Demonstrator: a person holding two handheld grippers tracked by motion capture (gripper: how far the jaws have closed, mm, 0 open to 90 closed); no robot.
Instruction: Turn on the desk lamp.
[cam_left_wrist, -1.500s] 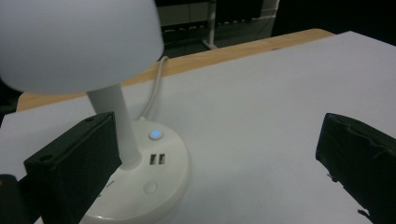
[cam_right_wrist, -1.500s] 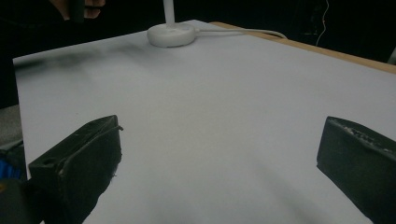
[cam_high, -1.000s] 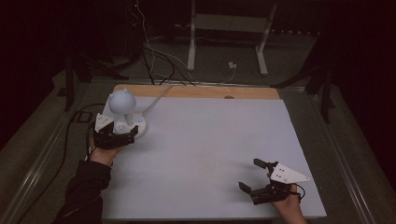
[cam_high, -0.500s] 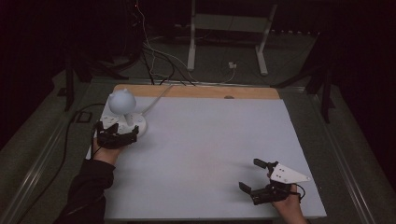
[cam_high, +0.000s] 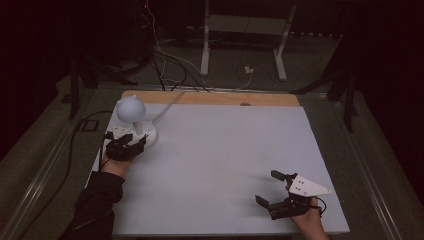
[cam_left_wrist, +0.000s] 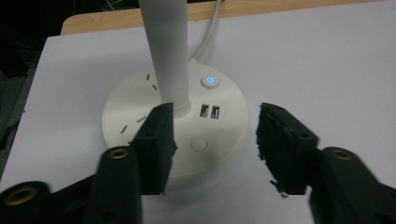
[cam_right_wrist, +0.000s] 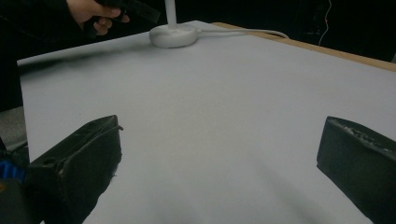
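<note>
Two grippers were at the table. The left gripper sat over the lamp base at the table's far left corner; its jaws had just been closing and stood half spread, pinching nothing, one beside the lamp stem, probably lined up for the round button. The right gripper rested spread wide, well apart, idle. No brand or writing was legible; the lit power button bore only a symbol.
</note>
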